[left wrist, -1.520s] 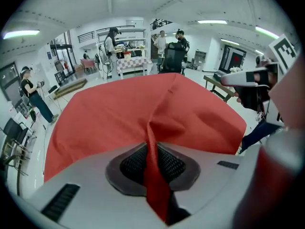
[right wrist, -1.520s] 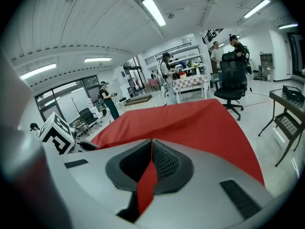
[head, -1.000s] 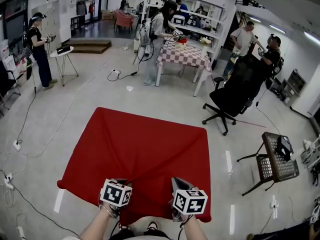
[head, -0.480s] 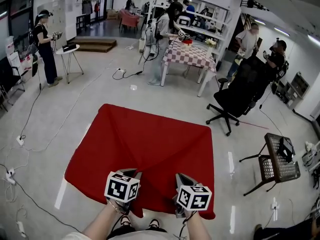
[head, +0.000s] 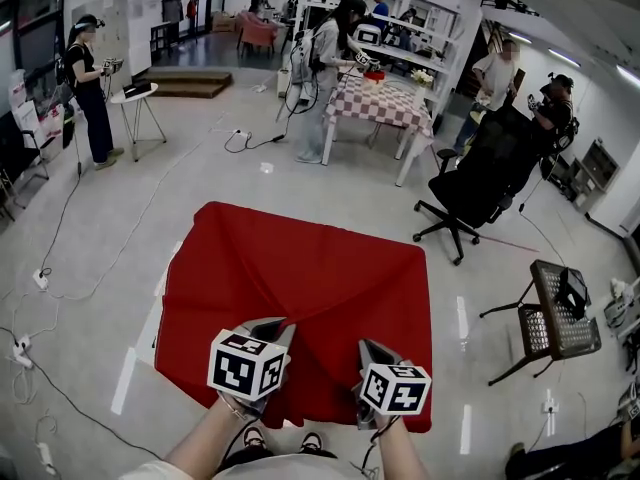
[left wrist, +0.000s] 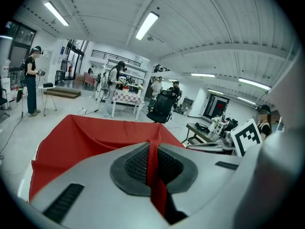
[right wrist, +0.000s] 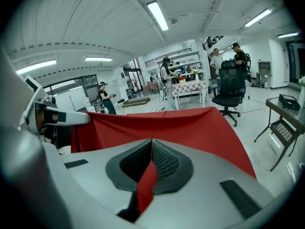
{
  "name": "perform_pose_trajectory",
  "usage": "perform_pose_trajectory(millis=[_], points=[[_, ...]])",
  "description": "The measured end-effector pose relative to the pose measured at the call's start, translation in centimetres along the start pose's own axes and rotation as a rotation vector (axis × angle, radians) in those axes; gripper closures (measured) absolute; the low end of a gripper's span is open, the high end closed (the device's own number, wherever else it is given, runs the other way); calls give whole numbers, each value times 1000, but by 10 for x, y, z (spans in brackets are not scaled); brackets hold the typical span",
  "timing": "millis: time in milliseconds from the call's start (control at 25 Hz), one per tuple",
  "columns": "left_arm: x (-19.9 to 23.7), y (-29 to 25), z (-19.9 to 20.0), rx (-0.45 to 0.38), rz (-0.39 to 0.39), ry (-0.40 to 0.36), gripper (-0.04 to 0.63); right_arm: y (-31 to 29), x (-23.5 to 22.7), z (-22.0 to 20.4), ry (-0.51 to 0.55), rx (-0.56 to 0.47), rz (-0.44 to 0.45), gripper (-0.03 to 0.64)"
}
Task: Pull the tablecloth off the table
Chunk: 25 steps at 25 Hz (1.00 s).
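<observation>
Since the earlier frame the left gripper point(head: 270, 330) has risen and the red tablecloth point(head: 300, 278) has drawn in, baring the table point(head: 161, 298) at its left edge. The left gripper and the right gripper point(head: 371, 352) both clamp the near hem. Most of the table is still covered. Risk: an uneven pull could slip the thin fold free. No legible writing.

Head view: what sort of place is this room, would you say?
Probably an open lab or workshop: cables trail over the bare floor, an office chair stands in the open, and people work at a checked-cloth table.
</observation>
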<state>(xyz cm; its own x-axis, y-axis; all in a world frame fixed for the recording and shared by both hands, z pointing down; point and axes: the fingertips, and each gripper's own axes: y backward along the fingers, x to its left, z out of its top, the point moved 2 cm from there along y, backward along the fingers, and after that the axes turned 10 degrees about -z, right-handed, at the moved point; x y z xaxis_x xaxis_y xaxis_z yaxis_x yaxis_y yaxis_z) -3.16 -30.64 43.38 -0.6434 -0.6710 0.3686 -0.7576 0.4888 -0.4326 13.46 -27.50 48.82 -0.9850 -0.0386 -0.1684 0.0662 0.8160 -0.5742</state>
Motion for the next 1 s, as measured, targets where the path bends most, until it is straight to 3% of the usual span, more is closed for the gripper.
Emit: perform_pose_trajectory(millis=[240,600,920,960,1000], points=[[-1,7,15,-52,-26,31,577,-3,2,3,-3,-3,-7,591],[-10,30,44,-121,-69,-15,577,-5,3,22,-12,-41,-16,591],[-6,59,64,-180,-57,-41,577,-10,13,30,-11,-55,5,588],[-5,64,65,-182,-56,-41,577,-10,15,33,-5,-56,11,568],[-3,69,65,-188,-55,-36,577,-11,17,36,5,-56,19,500]])
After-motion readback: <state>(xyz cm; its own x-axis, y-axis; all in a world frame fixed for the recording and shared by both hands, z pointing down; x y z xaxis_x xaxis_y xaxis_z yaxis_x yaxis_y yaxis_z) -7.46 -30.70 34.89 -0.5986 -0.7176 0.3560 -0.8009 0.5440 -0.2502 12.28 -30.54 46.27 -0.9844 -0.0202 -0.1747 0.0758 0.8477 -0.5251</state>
